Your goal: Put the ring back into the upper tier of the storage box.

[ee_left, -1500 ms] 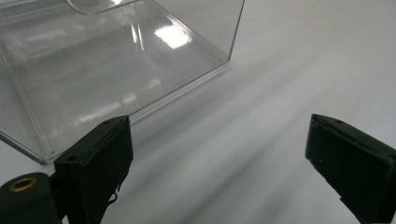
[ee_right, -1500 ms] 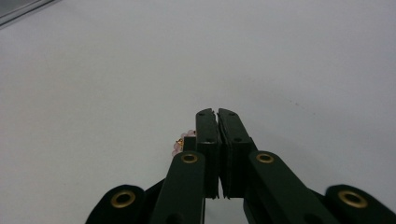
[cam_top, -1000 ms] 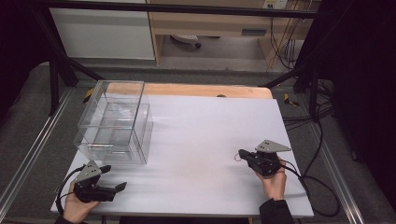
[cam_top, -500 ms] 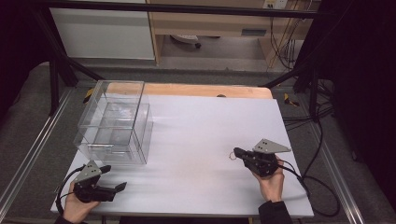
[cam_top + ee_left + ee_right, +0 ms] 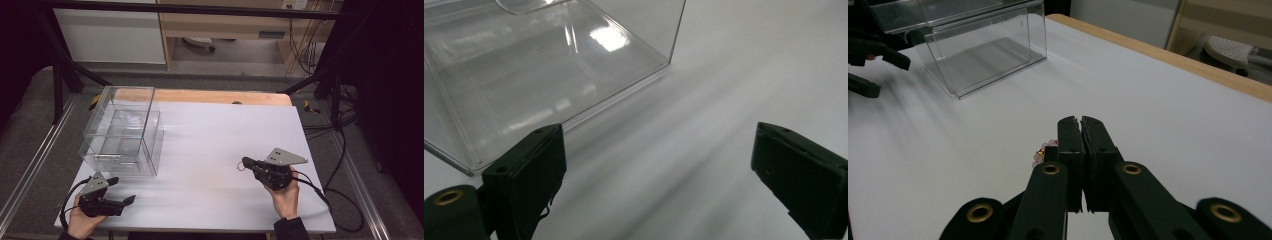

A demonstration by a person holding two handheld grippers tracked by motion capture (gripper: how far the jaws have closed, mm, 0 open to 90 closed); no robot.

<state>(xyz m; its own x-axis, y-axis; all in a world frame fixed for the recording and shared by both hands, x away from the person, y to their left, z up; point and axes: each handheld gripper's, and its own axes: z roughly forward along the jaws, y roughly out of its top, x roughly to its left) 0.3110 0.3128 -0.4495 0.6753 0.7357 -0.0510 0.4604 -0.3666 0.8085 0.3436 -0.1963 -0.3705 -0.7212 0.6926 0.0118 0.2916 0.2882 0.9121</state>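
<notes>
My right gripper is at the table's right front, jaws shut together. A small bracelet of pink beads with a gold bit hangs from its tips, just above the white table. A clear plastic box stands open-topped at the left. My left gripper rests at the front left, just in front of the box, open with nothing between its jaws. It also appears in the right gripper view as the left gripper beside the box.
A wooden strip runs along the table's far edge. Black cables trail off the right side, and metal rails flank the table. The white surface between the box and my right gripper is bare.
My right gripper has shifted left toward the table's middle and risen a little, carrying the bracelet. The left gripper and the box have not moved.
</notes>
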